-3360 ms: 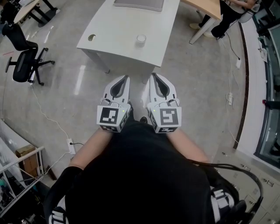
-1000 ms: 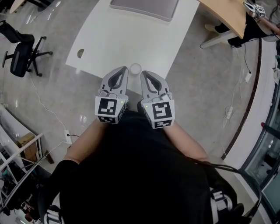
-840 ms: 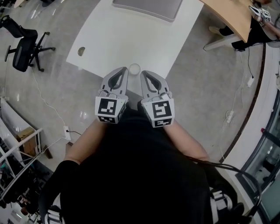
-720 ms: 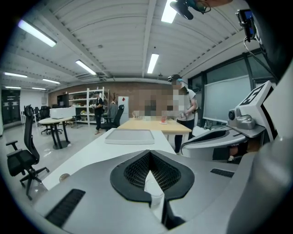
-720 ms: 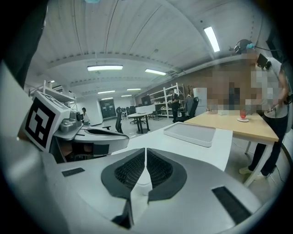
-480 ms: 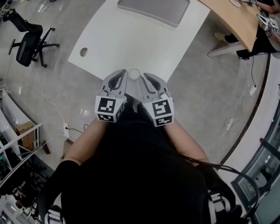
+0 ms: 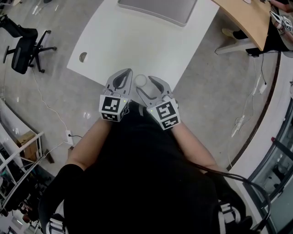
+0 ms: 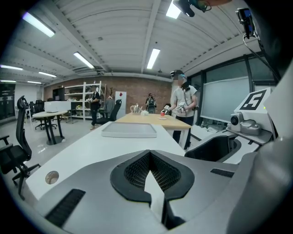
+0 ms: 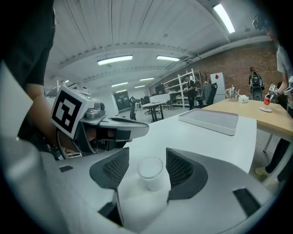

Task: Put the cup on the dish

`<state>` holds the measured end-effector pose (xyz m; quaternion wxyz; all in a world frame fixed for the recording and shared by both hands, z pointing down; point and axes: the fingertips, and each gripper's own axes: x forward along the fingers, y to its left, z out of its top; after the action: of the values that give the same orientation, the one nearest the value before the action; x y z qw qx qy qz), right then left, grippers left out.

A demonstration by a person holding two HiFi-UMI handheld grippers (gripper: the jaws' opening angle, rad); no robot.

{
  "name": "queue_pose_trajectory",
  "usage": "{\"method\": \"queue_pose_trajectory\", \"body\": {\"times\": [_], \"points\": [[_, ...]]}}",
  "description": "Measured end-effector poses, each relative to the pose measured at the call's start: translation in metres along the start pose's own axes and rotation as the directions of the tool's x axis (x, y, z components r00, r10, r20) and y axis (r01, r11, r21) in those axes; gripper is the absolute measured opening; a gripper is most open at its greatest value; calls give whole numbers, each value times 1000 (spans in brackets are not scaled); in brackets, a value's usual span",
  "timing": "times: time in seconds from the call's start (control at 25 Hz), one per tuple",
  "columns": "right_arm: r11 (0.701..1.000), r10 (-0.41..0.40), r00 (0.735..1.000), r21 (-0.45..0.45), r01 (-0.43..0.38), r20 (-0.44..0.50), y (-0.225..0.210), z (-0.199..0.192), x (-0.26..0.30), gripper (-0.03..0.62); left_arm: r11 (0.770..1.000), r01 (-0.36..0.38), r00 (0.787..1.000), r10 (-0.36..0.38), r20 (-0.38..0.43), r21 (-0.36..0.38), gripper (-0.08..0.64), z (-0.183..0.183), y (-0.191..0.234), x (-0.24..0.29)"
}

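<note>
Clerk: Item one, cup (image 9: 150, 172); location?

Keeper: Translucent white, upright, on the white table (image 7: 137, 41) near its front edge; in the head view at 12 o'clock of the person; it stands between the pads of the right gripper (image 9: 147, 156), touching neither so far as I can see.

Clerk: Item two, right gripper; condition?

Keeper: Jaws opening; spread at 3 and 9 o'clock of the cup; nothing clenched.

Clerk: Item three, left gripper (image 8: 149, 157)?

Keeper: Jaws pressed together, nothing between them; it lies at 9 o'clock of the cup, just beside it.

Clerk: Item four, dish?

Keeper: Shallow grey tray (image 7: 158, 7) at the far end of the table, 12 o'clock from the cup, well apart; I take it for the dish; nothing seen on it.

Clerk: Step in hand?

Keeper: By my judgement, the approach to the grasp; cup not yet held or lifted. Next move calls for the pads to be level with the cup's wall; a gentle closing, since the thin wall looks apt to buckle; then a lift, a carry toward 12 o'clock, and an upright set-down inside the rim.

Clerk: Brands, labels, writing?

Keeper: No readable words anywhere; cup shows no print; the marker cube (image 7: 112, 106) on each gripper bears black-and-white square patterns only.
</note>
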<state>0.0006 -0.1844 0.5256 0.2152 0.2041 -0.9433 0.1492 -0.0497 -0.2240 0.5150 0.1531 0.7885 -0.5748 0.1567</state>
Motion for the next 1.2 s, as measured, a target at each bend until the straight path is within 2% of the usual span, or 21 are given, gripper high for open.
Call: {"method": "queue_pose_trajectory", "body": {"times": [0.2, 0.4, 0.52, 0.76, 0.92, 1.2], "points": [[999, 3, 997, -46, -6, -79, -5, -27, 25, 249, 1000, 28, 999, -28, -24, 4, 6, -11, 13, 17], [994, -39, 989, -103, 24, -142, -12, -49, 43, 262, 997, 75, 995, -75, -59, -12, 6, -22, 17, 25], [994, -59, 984, -104, 42, -167, -13, -55, 70, 264, 994, 105, 991, -107, -81, -22, 6, -30, 34, 31], [994, -85, 974, -87, 68, -208, -22, -69, 92, 264, 986, 164, 980, -165, -107, -25, 6, -37, 38, 45], [992, -102, 973, -88, 86, -208, -24, -68, 103, 262, 980, 200, 972, -201, -119, -18, 6, -37, 46, 51], [976, -170, 973, -164, 144, -156, -27, -57, 113, 261, 967, 255, 959, -253, -126, 0, 6, -33, 56, 61]]}}
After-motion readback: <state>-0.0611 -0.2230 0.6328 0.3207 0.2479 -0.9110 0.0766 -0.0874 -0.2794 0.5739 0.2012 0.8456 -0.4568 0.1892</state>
